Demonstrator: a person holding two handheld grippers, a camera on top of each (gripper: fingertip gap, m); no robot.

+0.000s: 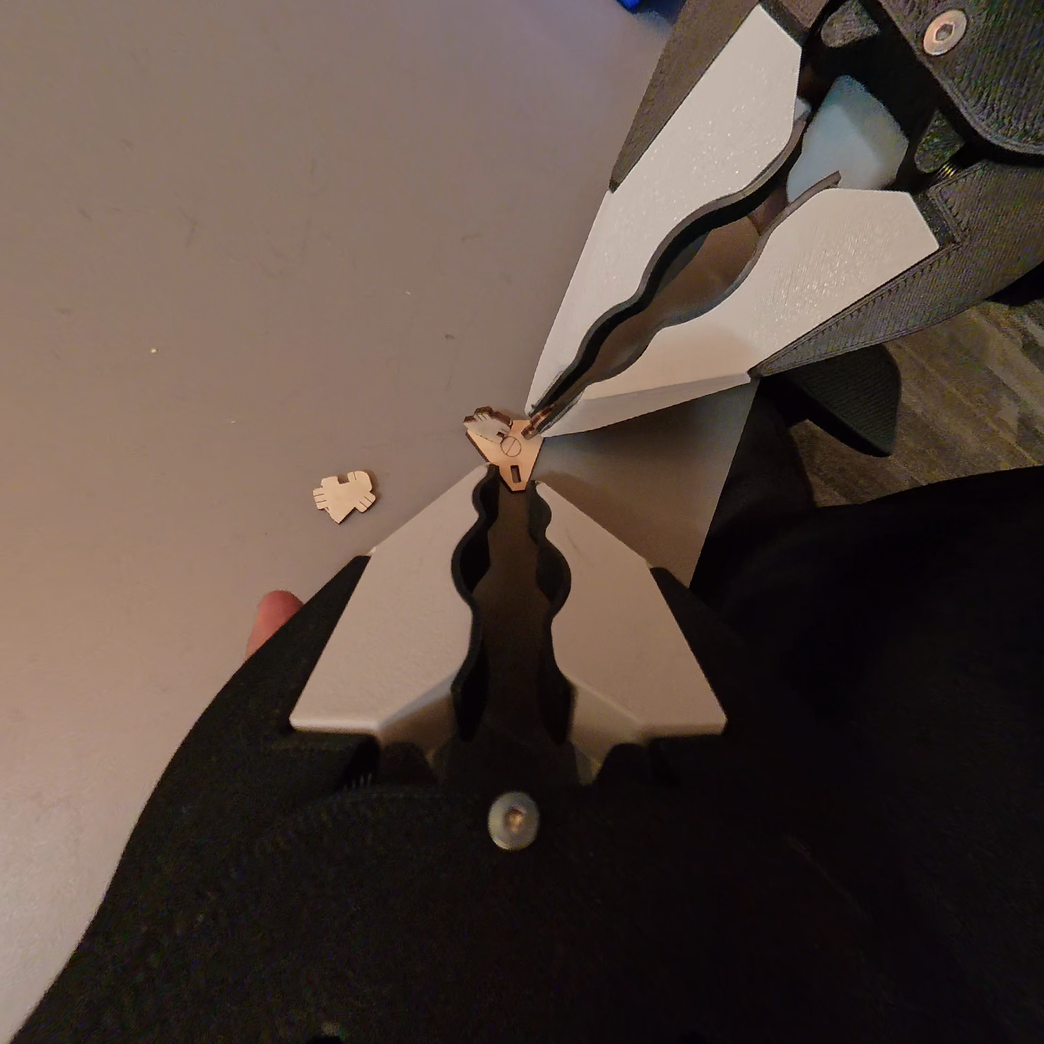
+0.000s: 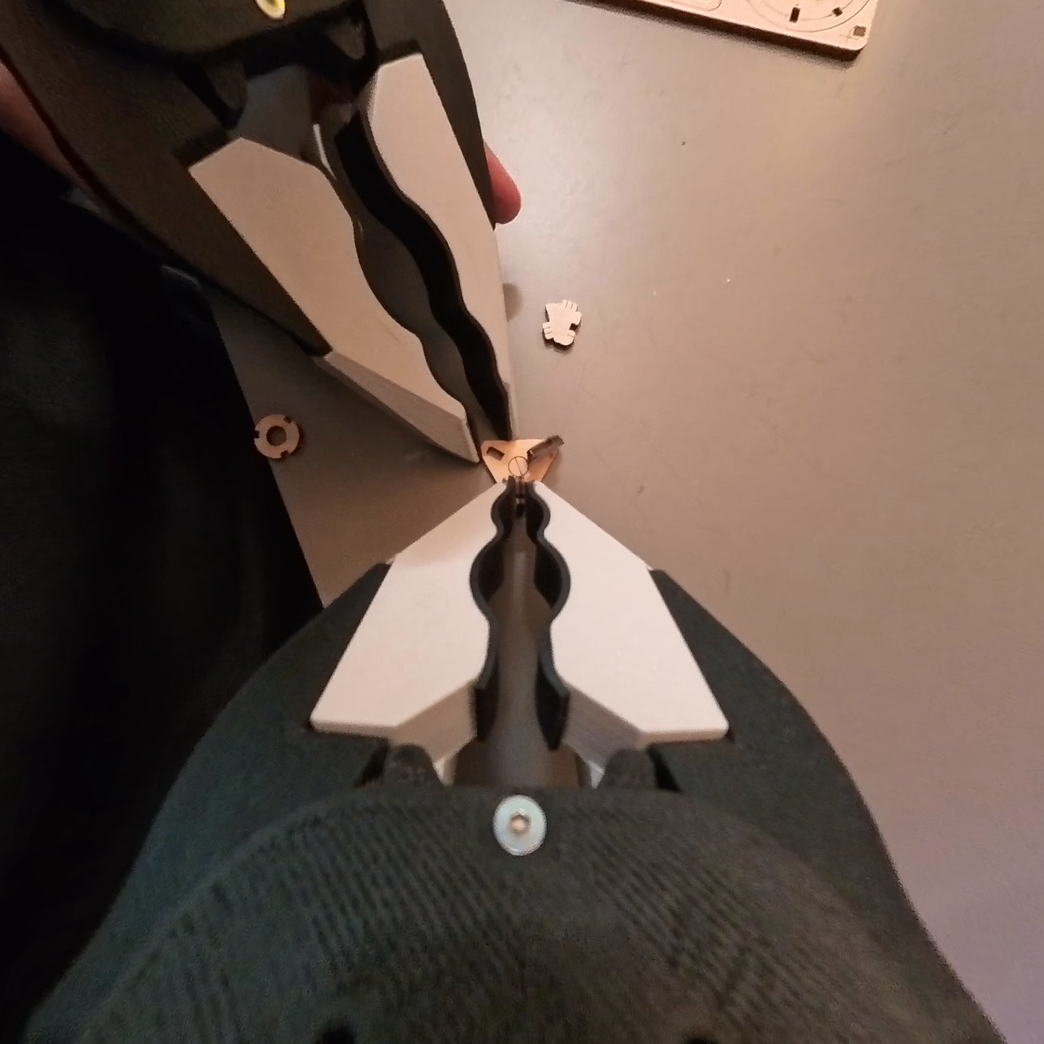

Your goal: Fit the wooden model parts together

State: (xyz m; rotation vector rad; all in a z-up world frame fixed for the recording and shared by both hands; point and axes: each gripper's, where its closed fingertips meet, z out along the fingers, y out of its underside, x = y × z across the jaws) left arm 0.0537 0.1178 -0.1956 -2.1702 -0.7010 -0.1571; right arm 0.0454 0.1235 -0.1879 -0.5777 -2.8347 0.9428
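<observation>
A small pale wooden triangle [image 1: 511, 452], engraved with a circle and cut with slots, is hanging above the grey surface [image 1: 226, 226]. The left gripper [image 1: 513, 480] is pinching its lower corner, fingers closed on it. The right gripper [image 1: 536, 421] is gripping a thin wooden tab standing in the triangle's upper corner. Another small wooden piece [image 1: 490, 425] is sticking from the triangle's far corner; a loose wooden cutout [image 1: 344, 497] is lying left of the triangle.

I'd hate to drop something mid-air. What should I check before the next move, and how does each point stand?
1. Left gripper clamps a corner of the triangular plate: ok.
2. Right gripper pinches a thin wooden piece at another corner: ok.
3. That piece fully seated in the plate: cannot tell.
4. Standing piece upright at the third corner: ok.
5. Spare piece lies on the table, apart from both grippers: ok.
</observation>
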